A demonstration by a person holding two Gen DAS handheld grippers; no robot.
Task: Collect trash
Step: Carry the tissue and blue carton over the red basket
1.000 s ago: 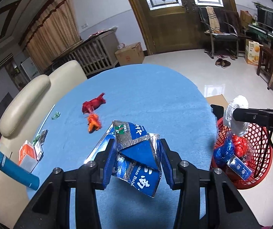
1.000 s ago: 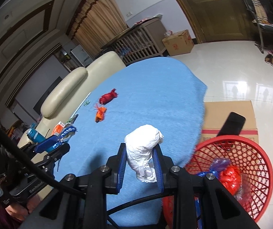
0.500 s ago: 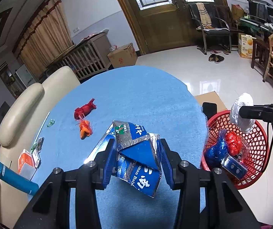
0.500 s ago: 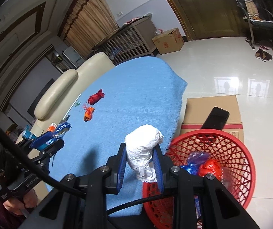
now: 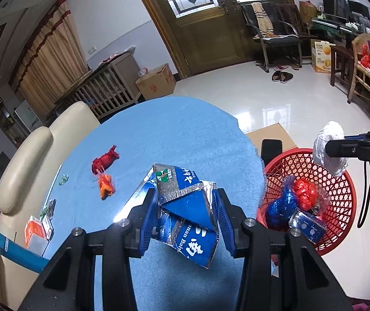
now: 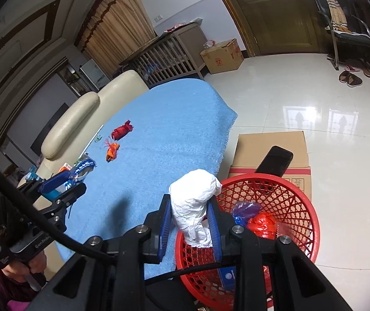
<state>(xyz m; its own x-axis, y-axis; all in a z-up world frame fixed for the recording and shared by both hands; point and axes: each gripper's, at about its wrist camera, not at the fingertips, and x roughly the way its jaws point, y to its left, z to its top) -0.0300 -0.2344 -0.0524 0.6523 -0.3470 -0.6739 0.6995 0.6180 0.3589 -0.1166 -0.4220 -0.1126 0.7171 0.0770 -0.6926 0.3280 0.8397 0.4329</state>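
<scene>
My left gripper (image 5: pixel 187 215) is shut on a crushed blue and silver carton (image 5: pixel 185 207), held above the blue table (image 5: pixel 159 134) near its right edge. My right gripper (image 6: pixel 190 223) is shut on a crumpled white plastic bag (image 6: pixel 194 204), held over the near left rim of the red mesh basket (image 6: pixel 296 197). From the left wrist view the bag (image 5: pixel 327 147) hangs above the basket (image 5: pixel 340 199), which holds blue and red wrappers. A red wrapper (image 5: pixel 104 159) and an orange wrapper (image 5: pixel 106 185) lie on the table.
A cardboard box (image 6: pixel 270 150) with a black phone (image 6: pixel 275 159) sits behind the basket on the floor. A cream sofa (image 5: pixel 21 155) runs along the table's left side. Small boxes and a blue tube (image 5: pixel 16 248) lie at the table's near left.
My right gripper has carried the white bag rightwards from over the table to over the basket's rim. My left gripper, holding the carton, has shifted towards the basket.
</scene>
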